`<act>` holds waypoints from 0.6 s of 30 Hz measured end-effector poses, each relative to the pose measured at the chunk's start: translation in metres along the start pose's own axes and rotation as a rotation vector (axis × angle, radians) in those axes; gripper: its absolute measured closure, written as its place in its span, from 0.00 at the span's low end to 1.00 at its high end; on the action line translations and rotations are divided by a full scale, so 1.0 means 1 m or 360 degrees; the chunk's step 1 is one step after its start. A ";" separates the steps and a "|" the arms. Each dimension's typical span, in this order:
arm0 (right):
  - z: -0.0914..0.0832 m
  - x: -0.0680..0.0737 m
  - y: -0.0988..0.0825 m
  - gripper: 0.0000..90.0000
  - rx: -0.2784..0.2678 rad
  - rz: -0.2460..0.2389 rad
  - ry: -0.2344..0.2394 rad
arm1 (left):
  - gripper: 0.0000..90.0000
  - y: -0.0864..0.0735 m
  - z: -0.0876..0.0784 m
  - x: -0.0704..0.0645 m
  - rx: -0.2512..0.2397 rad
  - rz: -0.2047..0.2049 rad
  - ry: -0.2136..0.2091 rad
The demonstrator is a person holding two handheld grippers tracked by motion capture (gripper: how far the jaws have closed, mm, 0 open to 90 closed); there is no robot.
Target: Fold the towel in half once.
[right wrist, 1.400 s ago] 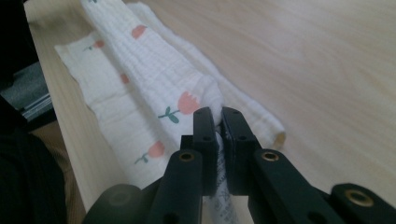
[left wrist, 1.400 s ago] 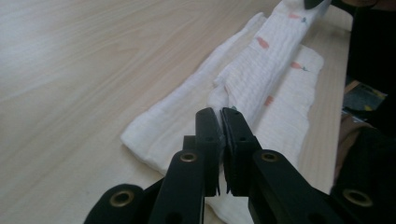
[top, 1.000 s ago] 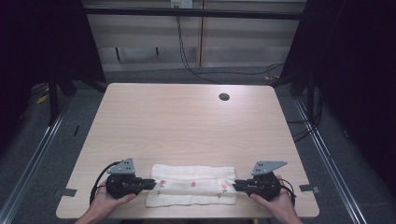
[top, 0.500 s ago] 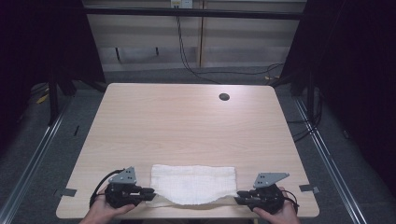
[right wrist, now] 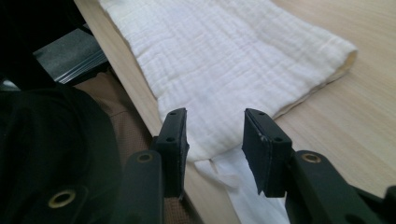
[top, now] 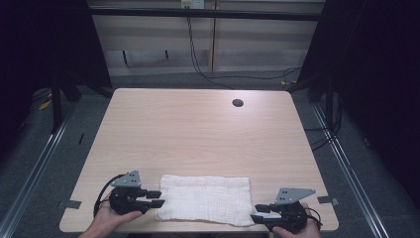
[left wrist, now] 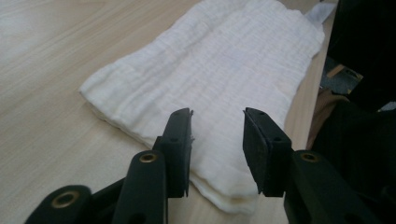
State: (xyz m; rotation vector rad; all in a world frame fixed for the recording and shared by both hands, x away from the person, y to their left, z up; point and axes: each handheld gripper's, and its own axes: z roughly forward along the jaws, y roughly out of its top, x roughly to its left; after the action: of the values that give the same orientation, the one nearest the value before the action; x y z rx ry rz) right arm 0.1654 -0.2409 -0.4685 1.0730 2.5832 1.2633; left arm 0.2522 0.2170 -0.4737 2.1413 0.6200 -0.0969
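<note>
1. A white folded cloth [top: 204, 199] lies flat on the light wooden table [top: 198, 134], close to the near edge and roughly midway between the two hands.
2. The left gripper [top: 154, 198] sits just beside the cloth's left end, held by the person's left hand [top: 106, 220]. Its jaws have just been opening and now stand apart, with nothing pinched between them.
3. In the left gripper view the cloth [left wrist: 210, 84] stretches away beyond the jaws, its near corner lying under the gap; the pads do not press on it.
4. The right gripper [top: 261, 213] is at the cloth's near right corner, close to the table's edge. Its jaws have likewise just been opening and stand apart, gripping nothing.
5. In the right gripper view the cloth [right wrist: 224, 60] lies ahead of the jaws, and a small white tag [right wrist: 233, 179] at its corner hangs over the table's edge beneath the gap.
6. A small dark round hole [top: 237, 103] shows far back on the table, well apart from the cloth.
</note>
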 end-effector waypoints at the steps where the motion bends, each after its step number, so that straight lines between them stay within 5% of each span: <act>1: 0.000 -0.001 0.001 0.68 -0.0006 -0.0004 -0.0012 | 0.68 0.005 0.002 0.005 -0.0008 -0.0024 0.0023; 7: 0.011 -0.010 0.013 0.68 -0.0042 -0.0007 -0.0065 | 0.60 0.026 0.010 0.018 -0.0027 -0.0031 0.0076; 11: 0.023 -0.012 0.027 0.67 -0.0057 -0.0038 -0.0034 | 0.56 0.040 0.013 0.029 -0.0056 -0.0053 0.0094; 16: 0.035 -0.006 0.038 0.59 -0.0083 -0.0062 -0.0047 | 0.53 0.044 0.017 0.040 -0.0054 -0.0035 0.0159; 18: 0.042 -0.001 0.043 0.56 -0.0081 -0.0061 -0.0046 | 0.53 0.039 0.017 0.042 -0.0103 -0.0087 0.0149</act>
State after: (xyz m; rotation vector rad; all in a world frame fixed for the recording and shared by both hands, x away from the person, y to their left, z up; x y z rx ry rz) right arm 0.2047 -0.1956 -0.4655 1.0206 2.5240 1.2875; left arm 0.3093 0.2018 -0.4676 2.0761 0.7267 -0.0058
